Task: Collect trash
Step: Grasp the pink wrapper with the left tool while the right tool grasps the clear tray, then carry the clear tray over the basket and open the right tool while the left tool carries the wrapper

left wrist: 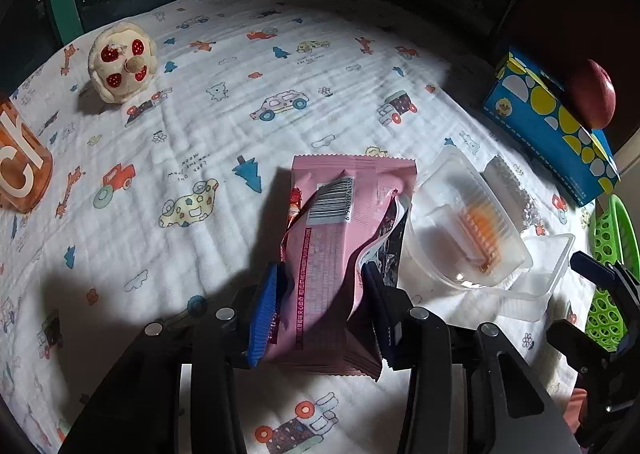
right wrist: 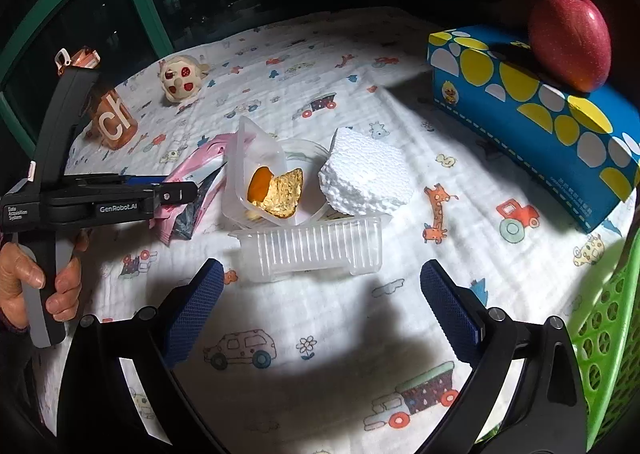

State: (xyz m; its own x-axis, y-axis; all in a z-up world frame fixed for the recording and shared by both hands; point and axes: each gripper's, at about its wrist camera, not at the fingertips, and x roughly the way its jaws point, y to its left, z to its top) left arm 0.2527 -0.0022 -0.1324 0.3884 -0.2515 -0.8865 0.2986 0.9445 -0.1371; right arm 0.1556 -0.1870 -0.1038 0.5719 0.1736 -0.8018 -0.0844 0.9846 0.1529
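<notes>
A pink snack wrapper (left wrist: 332, 221) lies on the printed cloth, and my left gripper (left wrist: 323, 278) is shut on its near end, blue pads (left wrist: 266, 314) pressing both sides. Right of it sit a clear plastic tub (left wrist: 468, 221) with orange food remains, a ridged clear tray (left wrist: 536, 274) and a white foam piece (left wrist: 508, 181). In the right wrist view my right gripper (right wrist: 322, 276) stands open and empty just short of the ridged tray (right wrist: 312, 246). Behind the tray are the tub (right wrist: 264, 173), the foam piece (right wrist: 364, 177) and the wrapper (right wrist: 196, 173). A green basket (right wrist: 604, 334) stands at the right.
A blue dotted tissue box (right wrist: 520, 105) with a red apple (right wrist: 568, 37) on it stands at the back right. A plush toy (right wrist: 182, 79) and an orange bottle (right wrist: 114, 121) are at the back left. A hand (right wrist: 24, 282) holds the left gripper's handle. Dark windows lie beyond.
</notes>
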